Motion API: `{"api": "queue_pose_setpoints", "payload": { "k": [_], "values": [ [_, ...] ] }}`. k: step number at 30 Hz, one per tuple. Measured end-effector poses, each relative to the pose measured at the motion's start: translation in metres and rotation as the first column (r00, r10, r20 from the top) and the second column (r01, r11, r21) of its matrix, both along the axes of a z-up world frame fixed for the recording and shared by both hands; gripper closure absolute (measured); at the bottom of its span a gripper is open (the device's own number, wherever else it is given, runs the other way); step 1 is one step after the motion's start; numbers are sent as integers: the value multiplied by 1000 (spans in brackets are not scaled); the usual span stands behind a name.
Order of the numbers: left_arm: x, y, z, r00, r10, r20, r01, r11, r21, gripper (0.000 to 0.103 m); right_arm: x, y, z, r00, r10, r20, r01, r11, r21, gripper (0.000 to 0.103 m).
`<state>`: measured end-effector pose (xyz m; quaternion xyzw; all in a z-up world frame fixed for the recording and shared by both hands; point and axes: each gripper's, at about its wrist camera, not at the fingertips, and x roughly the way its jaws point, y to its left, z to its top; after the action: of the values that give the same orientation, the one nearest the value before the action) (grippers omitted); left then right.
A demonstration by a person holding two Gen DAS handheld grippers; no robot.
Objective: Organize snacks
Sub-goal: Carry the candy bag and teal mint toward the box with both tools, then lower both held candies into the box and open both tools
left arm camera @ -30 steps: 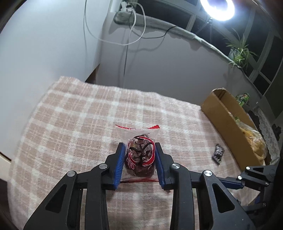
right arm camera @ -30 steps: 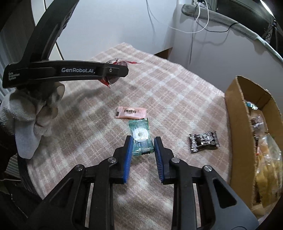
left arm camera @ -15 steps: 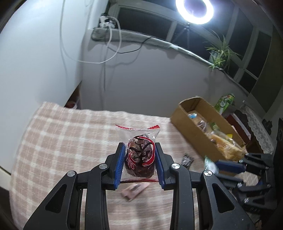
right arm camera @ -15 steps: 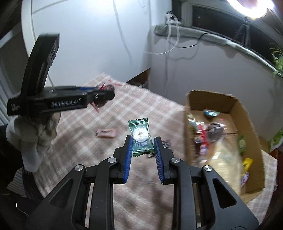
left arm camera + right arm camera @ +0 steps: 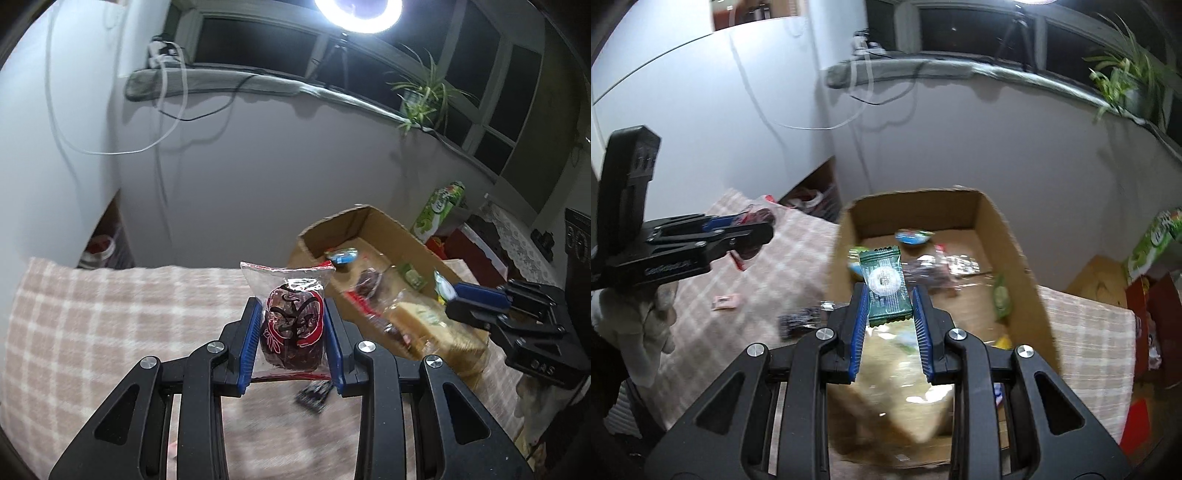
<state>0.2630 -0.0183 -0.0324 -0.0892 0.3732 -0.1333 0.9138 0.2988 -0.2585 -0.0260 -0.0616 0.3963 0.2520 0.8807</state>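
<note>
Checked tablecloth [image 5: 92, 332] covers the work surface; at its right end stands the cardboard box [image 5: 1008, 229], open-topped and already holding mixed snacks, evidently the collection point. Right gripper [image 5: 889, 295] is poised level above the box's near half, jaws narrowed onto a green wrapped candy [image 5: 884, 286] held upright by its lower half, well placed for a drop. Left gripper [image 5: 291, 326] is raised over the cloth, short of the box, aimed forward, jaws clamped on both sides of a clear packet with a dark red snack [image 5: 291, 325]. 2 small packets lie loose on the cloth: a dark wrapper [image 5: 798, 319] beside the box, a pink sachet [image 5: 727, 302] farther left
</note>
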Motion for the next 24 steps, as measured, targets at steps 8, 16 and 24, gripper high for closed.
{"api": "queue_pose_setpoints", "payload": {
  "k": [8,16,24],
  "values": [
    [27,-42,-4,998,-66,-15,66,998,15,72,27,-24,-16,999,-41,-26,41,999,-12,77],
    [43,-69,-11,994,-106,-32,107,994,24,72,37,-32,-24,998,-49,-33,48,999,-9,77],
    [48,-80,-14,992,-122,-43,124,992,36,72,38,-34,-28,998,-52,-31,52,999,-8,75]
  ]
}}
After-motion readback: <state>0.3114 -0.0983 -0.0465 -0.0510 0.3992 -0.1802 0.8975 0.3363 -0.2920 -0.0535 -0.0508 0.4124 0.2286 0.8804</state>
